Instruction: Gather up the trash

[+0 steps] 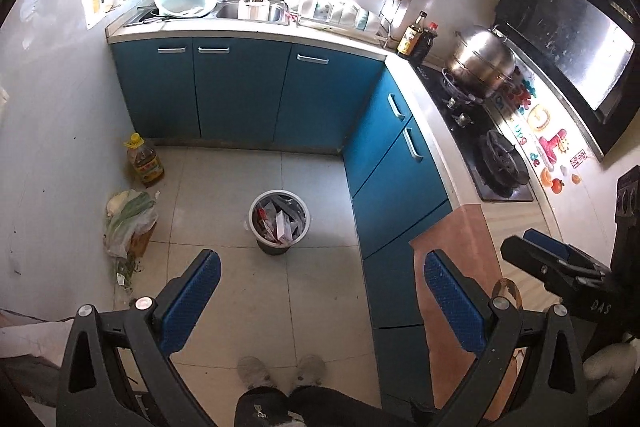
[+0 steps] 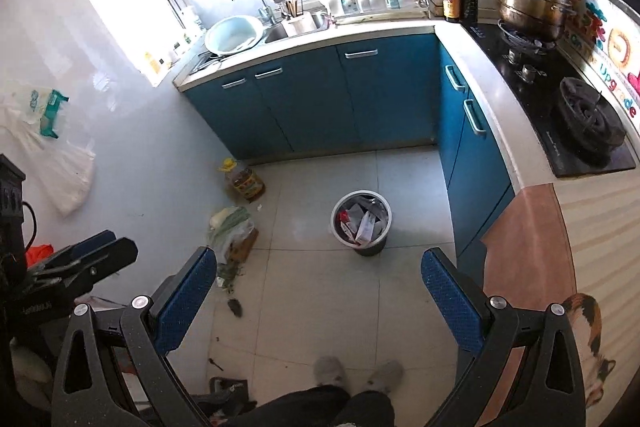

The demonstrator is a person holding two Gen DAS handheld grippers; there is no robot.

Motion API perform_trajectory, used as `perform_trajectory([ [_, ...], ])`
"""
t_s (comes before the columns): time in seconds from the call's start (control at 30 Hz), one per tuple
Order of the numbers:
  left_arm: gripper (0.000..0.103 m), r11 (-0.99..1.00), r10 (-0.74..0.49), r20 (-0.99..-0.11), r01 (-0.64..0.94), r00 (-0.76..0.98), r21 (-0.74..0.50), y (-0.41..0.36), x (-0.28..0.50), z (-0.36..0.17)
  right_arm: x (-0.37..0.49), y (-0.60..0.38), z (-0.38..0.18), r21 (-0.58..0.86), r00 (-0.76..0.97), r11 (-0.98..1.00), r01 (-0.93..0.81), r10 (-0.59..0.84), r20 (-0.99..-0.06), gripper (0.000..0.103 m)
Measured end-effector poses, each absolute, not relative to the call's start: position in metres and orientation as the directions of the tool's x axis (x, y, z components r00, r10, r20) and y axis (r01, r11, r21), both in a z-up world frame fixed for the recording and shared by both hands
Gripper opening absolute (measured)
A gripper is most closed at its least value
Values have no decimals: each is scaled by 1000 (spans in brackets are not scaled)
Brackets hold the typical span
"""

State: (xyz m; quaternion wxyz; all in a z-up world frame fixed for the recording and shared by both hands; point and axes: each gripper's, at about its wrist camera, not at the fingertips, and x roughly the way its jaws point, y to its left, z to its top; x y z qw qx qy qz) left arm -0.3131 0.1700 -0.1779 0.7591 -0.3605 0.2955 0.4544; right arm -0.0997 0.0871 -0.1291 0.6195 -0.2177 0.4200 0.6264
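A round trash bin (image 1: 279, 223) stands on the tiled kitchen floor, full of paper and wrappers; it also shows in the right wrist view (image 2: 362, 225). My left gripper (image 1: 322, 277) is open and empty, held high above the floor short of the bin. My right gripper (image 2: 318, 273) is open and empty too, at about the same height. A plastic bag of vegetable scraps (image 1: 128, 221) lies by the left wall, also in the right wrist view (image 2: 232, 231). Small bits of litter (image 2: 235, 307) lie on the floor near it.
A cooking oil bottle (image 1: 145, 159) stands by the left wall. Blue cabinets (image 1: 240, 91) with a sink (image 1: 252, 11) run along the back. A stove (image 1: 486, 143) with a steel pot (image 1: 480, 61) is on the right. My feet (image 1: 280, 371) are below.
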Motion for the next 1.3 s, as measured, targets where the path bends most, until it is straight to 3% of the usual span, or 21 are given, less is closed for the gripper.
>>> perform_trajectory([
  [1.3, 103, 320, 443, -788, -897, 426, -305, 164, -317, -179, -109, 91, -136, 297, -196, 90, -951, 568, -799, 103],
])
